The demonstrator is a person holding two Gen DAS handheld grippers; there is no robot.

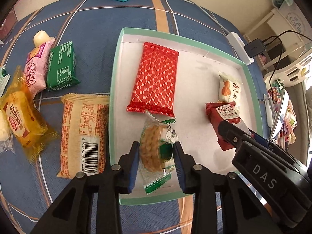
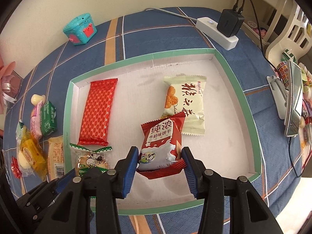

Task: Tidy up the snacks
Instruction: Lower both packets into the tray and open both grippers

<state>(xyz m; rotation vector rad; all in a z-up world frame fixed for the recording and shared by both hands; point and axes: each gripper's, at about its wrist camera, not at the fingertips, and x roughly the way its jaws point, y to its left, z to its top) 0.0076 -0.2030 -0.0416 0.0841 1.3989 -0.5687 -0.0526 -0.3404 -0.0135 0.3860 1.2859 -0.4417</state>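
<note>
A green-rimmed white tray [image 1: 115,89] [image 2: 234,72] lies on the blue plaid cloth. In it are a long red patterned packet [image 1: 156,80] [image 2: 97,113], a cream packet [image 1: 229,90] [image 2: 187,105], a dark red milk biscuit packet [image 1: 226,122] [image 2: 161,144] and a clear green-edged cookie packet [image 1: 156,152] [image 2: 91,161]. My left gripper [image 1: 157,165] has its jaws at the cookie packet's sides inside the tray. My right gripper [image 2: 159,171] has its jaws around the milk biscuit packet, which rests on the tray floor.
Left of the tray lie several loose snacks: an orange barcode packet [image 1: 83,136], a yellow packet [image 1: 21,120], a green packet [image 1: 62,66] and a pink Swiss roll [image 1: 37,68]. A teal toy box [image 2: 80,29] and a white power strip [image 2: 216,31] stand at the back.
</note>
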